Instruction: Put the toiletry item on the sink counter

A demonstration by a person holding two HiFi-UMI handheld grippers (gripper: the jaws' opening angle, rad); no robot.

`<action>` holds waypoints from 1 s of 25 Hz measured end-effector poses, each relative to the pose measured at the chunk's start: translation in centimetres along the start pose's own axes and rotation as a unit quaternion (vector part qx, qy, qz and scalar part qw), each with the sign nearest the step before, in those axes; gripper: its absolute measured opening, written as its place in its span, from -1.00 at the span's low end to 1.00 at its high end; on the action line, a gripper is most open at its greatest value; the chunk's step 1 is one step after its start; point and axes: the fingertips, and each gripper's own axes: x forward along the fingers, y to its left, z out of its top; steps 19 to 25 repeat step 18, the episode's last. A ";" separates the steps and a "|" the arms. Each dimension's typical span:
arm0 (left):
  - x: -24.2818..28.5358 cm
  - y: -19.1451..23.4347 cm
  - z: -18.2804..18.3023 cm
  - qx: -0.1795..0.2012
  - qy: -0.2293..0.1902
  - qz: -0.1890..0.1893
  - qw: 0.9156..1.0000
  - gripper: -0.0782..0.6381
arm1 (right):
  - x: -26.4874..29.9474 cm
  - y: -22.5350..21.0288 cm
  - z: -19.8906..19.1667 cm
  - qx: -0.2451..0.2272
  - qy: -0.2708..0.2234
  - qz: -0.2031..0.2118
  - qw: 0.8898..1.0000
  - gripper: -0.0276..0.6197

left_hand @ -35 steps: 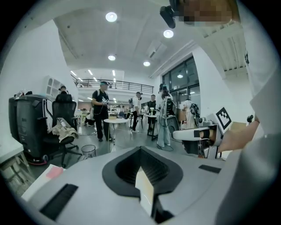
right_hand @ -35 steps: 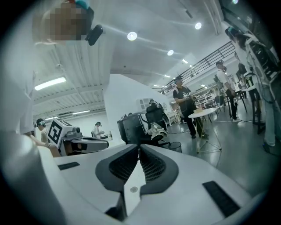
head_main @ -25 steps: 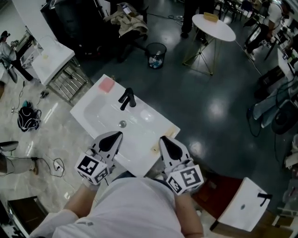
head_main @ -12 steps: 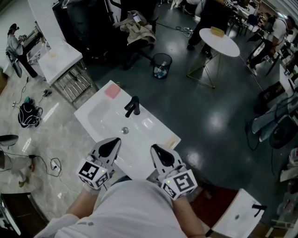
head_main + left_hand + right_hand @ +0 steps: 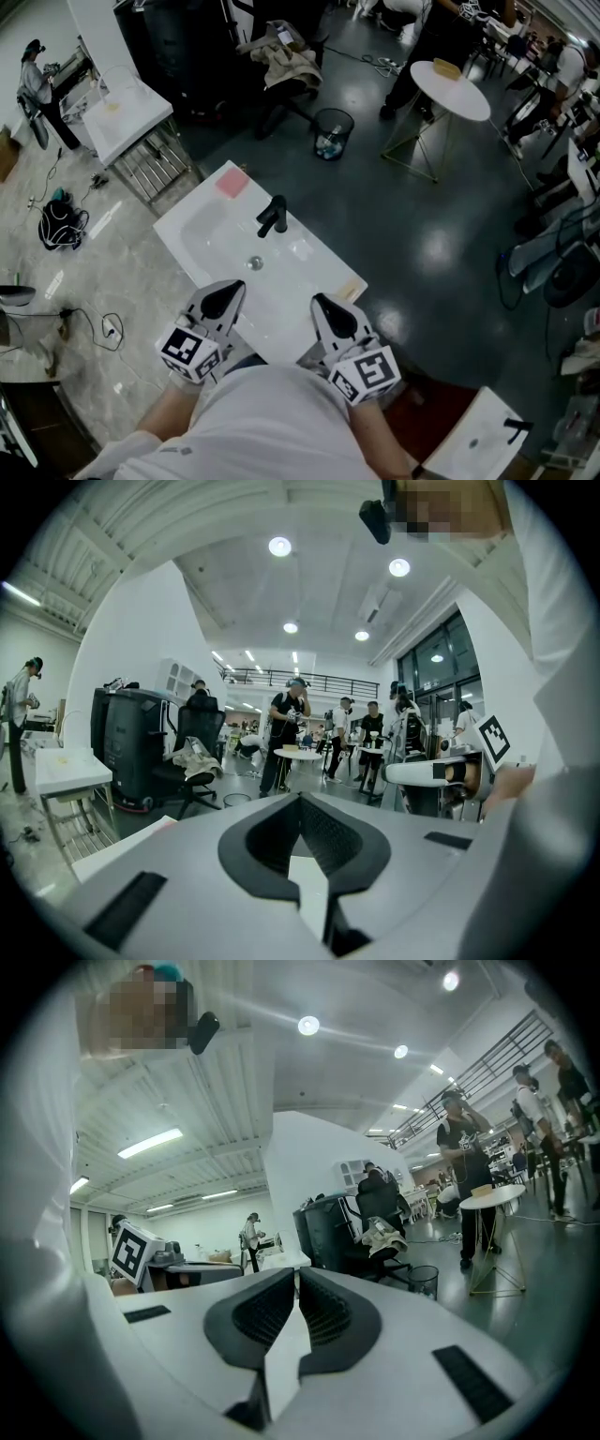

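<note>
We're looking steeply down at a white sink counter (image 5: pixel 323 258) running diagonally thru the centre of the head view. A black faucet (image 5: pixel 272 216) stands at its far edge, w/ the drain (image 5: pixel 254 264) in the basin just below it in frame. We take the toiletry item to be the pink item (image 5: pixel 232 184), lying flat on the counter's upper-left corner, up-left of the faucet & apart from it. Soap or sponge, we can't tell. A small yellowish piece (image 5: pixel 349 289) lies at the counter's right corner.

Our left gripper (image 5: pixel 228 292) sits lower centre-left, overlapping the counter's near edge in frame, tip aimed up-right twd the basin. Its own view shows the jaws pressed together at the tips, nothing betw. them. Our right gripper (image 5: pixel 326 307) is lower centre-right, near the yellowish piece; we can't tell if they touch. Its jaws likewise meet at the tips, w/ nothing pinched. Both are well apart from the pink item.

Bkgd: a waste bin (image 5: pixel 334 133) is top centre on the dark floor & a round white table (image 5: pixel 450 89) is upper right. A chair (image 5: pixel 286 61) w/ clothes draped on it is at the top, a second white counter (image 5: pixel 127 117) upper left, & a black bag (image 5: pixel 59 225) at the left edge.
</note>
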 end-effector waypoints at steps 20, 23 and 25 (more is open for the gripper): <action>0.3 0.0 0.1 0.002 0.001 -0.007 1.000 -0.73 | 0.0 -1.4 -0.6 0.009 0.001 -0.023 1.000 -0.82; 0.3 0.0 0.1 0.002 0.001 -0.007 1.000 -0.73 | 0.0 -1.4 -0.6 0.009 0.001 -0.023 1.000 -0.82; 0.3 0.0 0.1 0.002 0.001 -0.007 1.000 -0.73 | 0.0 -1.4 -0.6 0.009 0.001 -0.023 1.000 -0.82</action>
